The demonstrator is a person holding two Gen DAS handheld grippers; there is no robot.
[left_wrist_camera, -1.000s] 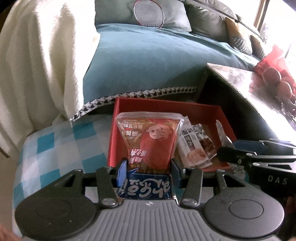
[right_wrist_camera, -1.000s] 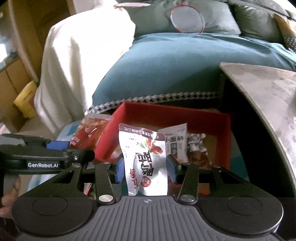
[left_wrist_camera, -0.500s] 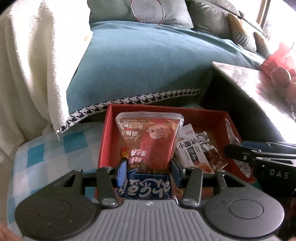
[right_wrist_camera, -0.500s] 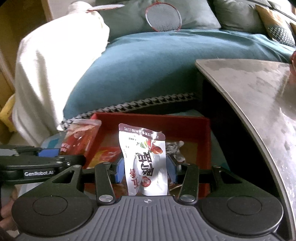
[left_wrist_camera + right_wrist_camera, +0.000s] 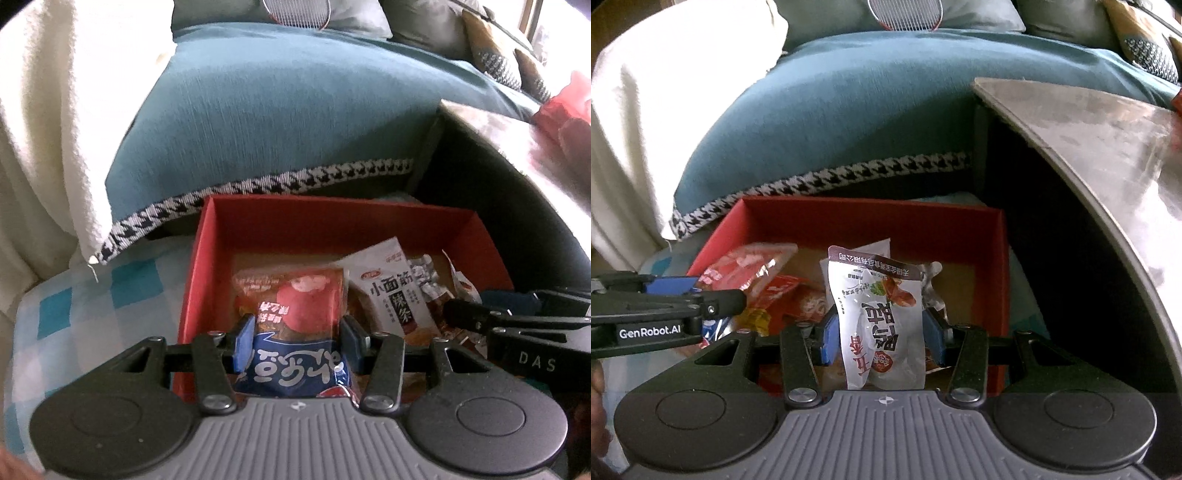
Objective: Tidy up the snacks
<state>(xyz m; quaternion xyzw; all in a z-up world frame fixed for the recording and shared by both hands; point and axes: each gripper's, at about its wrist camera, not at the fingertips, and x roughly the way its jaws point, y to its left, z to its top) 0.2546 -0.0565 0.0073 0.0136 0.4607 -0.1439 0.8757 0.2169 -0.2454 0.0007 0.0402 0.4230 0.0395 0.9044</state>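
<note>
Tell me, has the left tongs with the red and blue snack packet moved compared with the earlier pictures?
Yes. The left tongs carried the red and blue snack packet forward and down over the red cardboard box, whose far wall now rises above the packet's top.

Below my fingers (image 5: 244, 341), a blue-and-white checked cloth (image 5: 92, 306) carries the red box (image 5: 332, 225), which rests directly on it.

We see the box (image 5: 332, 221) sitting on the checked cloth (image 5: 92, 295), with the sofa cushion (image 5: 295, 110) behind it and the tabletop (image 5: 1089, 129) to its right. Inside it, the noodle packet (image 5: 391, 295) lies right of the packet (image 5: 291, 314) in our left tool (image 5: 295, 341), and the sausage packet (image 5: 882, 321) in our right tool (image 5: 881, 338) stands over the box's near half.
</note>
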